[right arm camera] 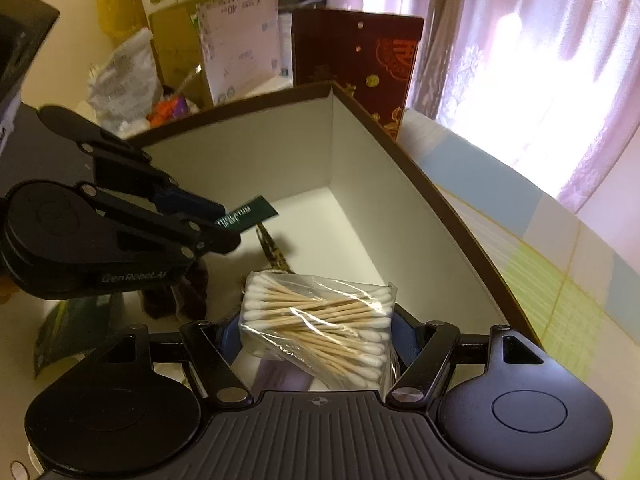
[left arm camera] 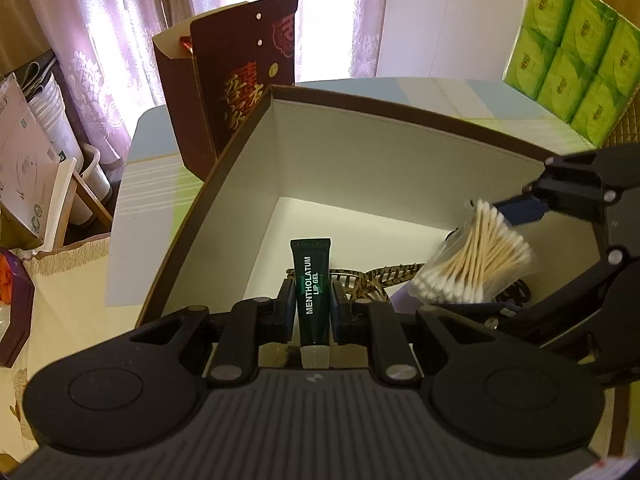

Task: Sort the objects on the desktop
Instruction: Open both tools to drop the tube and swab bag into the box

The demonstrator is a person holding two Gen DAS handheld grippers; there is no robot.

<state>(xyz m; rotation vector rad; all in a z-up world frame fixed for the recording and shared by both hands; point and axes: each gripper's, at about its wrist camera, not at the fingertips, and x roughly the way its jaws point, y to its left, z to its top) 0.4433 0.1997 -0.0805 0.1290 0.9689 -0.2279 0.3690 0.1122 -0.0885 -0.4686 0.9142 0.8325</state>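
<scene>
Two items are in transit and at least one is already stowed. The left gripper (left arm camera: 311, 304) has its fingers pinching a dark green lip gel tube (left arm camera: 312, 280), held above the open box (left arm camera: 224, 160). The right gripper (right arm camera: 318, 336) has its fingers pinching a clear packet of cotton swabs (right arm camera: 316, 320), also over the box interior. On the white box floor, a patterned brown hair clip (left arm camera: 372, 280) lies beneath both held items, so that part of the sort appears done. Remaining, as a judgement: lower and release the tube and the packet into the box. A dark green packet (right arm camera: 68, 328) lies to the left, under the left gripper; whether it sits inside the box or on the tabletop cannot be determined.
</scene>
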